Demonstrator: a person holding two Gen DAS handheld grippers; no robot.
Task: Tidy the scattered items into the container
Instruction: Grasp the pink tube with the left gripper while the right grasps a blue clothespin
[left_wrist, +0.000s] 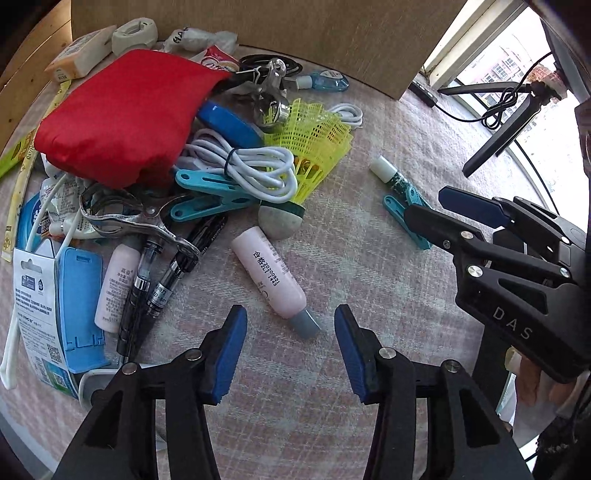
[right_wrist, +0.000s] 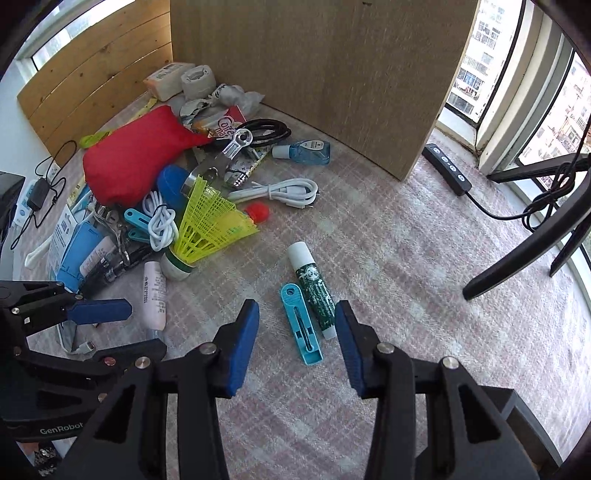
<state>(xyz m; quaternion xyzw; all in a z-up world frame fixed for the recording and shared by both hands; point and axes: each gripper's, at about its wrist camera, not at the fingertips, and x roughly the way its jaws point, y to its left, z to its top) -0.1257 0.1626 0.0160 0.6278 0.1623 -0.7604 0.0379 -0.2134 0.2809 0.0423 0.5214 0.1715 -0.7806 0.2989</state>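
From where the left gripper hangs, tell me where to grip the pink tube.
Grip the pink tube mid-body from above, fingers across its width. It lies flat and clear of the pile, its grey cap pointing between the left gripper's open fingers.

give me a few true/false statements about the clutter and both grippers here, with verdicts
1. The pink tube lies in front of the left gripper, not between its pads. True.
2. The right gripper is clamped on the green tube. False: its jaws stand apart; tube and teal clip lie loose on the cloth.
3. The yellow shuttlecock stands apart from the pile. False: it lies against the white cable.
4. The red pouch lies on the pile. True.
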